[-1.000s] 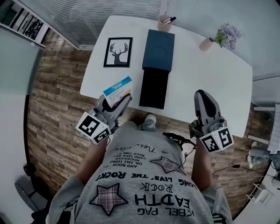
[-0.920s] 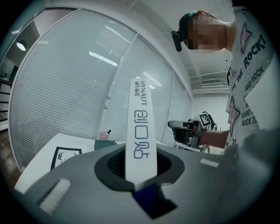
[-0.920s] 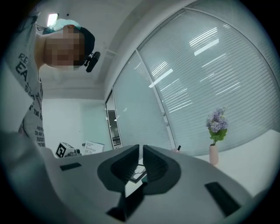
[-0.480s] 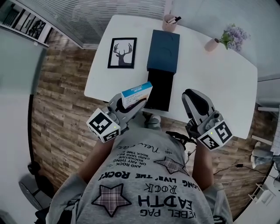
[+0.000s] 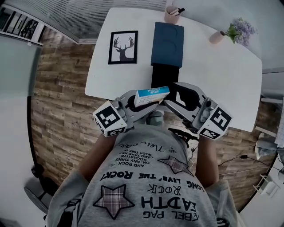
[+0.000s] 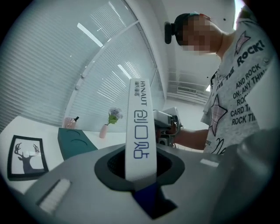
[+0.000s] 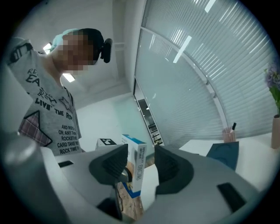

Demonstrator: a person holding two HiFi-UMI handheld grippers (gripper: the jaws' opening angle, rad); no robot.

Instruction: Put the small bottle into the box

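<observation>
— Both grippers swung inward since 1 second ago?
— Yes. At the chest, the left gripper clamps a white-and-blue carton; the right gripper has jaws opening, the carton's free end between them. Beyond, on the white table: black tray, dark blue box.

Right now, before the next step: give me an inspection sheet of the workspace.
Surface: white table, items toward its far side.
Job's things: box open, teal lid just beyond black tray; no bottle seen; blue-and-white carton held off the table.
Clutter: deer picture, pen cup, flower vase.
Grippers: left gripper shut on carton; right gripper jaws opening, carton between them, pads not pressing.
Cables: black wires at the person's waist.
Surroundings: wood floor, blinds.
</observation>
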